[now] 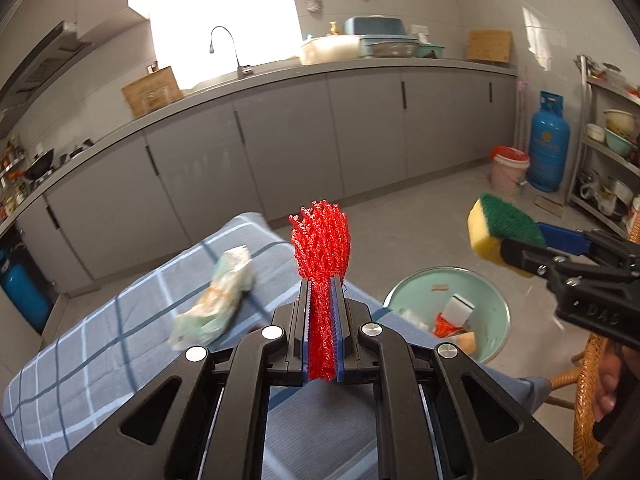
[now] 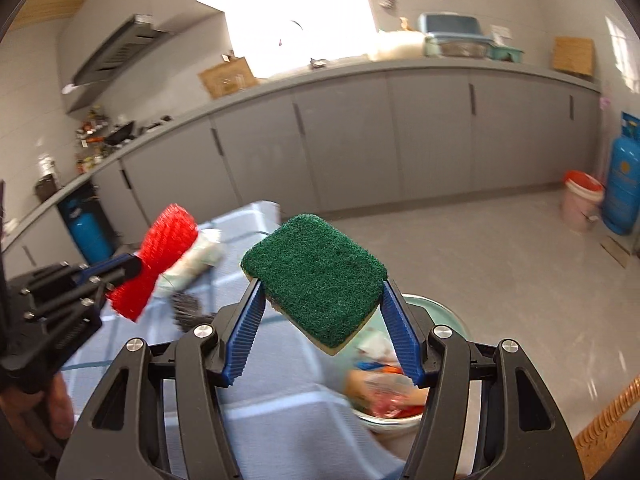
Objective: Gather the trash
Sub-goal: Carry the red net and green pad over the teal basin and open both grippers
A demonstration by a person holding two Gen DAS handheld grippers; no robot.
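Right now my left gripper [image 1: 322, 312] is clamped tight on a strip of red mesh [image 1: 320, 240], whose frayed end fans out past the fingertips. Beyond and left of those fingers a crumpled wad of wrapper [image 1: 216, 296] lies on the blue checked cloth [image 1: 80, 356]. My right gripper [image 2: 320, 300] pinches a sponge [image 2: 316, 276], green scouring face up and yellow foam underneath, between its two blue ribbed fingers [image 2: 244, 336], which stand fairly wide around it. Below and just ahead of the right fingers sits a pale green basin [image 1: 500, 336] on the floor, already holding scraps of paper and red bits. From the left camera I see the sponge hanging up and to the right of the basin, not over it as far as I can tell
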